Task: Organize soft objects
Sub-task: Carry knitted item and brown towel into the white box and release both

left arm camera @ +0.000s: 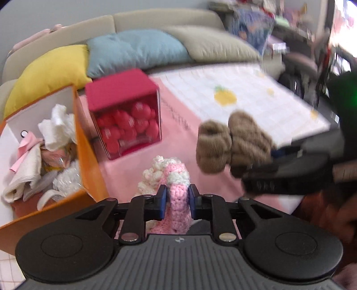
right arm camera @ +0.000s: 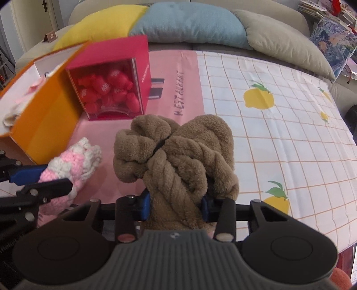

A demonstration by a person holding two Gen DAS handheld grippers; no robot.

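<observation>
Nearest the lens, the left tool (left arm camera: 177,196) pinched a pink-and-white crocheted piece (left arm camera: 171,178), its two blue pads pressed into the knobbly yarn from either side; the piece stood up between them, raised above the pink part of the cloth. The right tool (right arm camera: 176,201) gripped a brown fleece bundle (right arm camera: 178,154), a plush cloth twisted into thick rope-like coils and knotted into two fat lobes, held over the middle of the surface. The two held things sat near each other, the crochet to the left of the bundle.

By size, one sofa (right arm camera: 279,15) of beige fabric curved along the far side, carrying three soft cushions: one yellow (right arm camera: 100,26) at the left, one blue (right arm camera: 189,24) in the middle, one grey-beige (right arm camera: 285,44) at the right. One tablecloth (right arm camera: 279,125) covered the surface, smooth and flat, pink on the left and white with an orange grid and yellow fruit prints on the right. One open orange box (left arm camera: 86,156) with stiff card walls stood at the left, white inside, filled with crumpled white and pink cloths (left arm camera: 53,133). Just right of it stood one red cube box (right arm camera: 116,80) with a clear front pane, packed with many rounded red plush pieces; I could not count them.
</observation>
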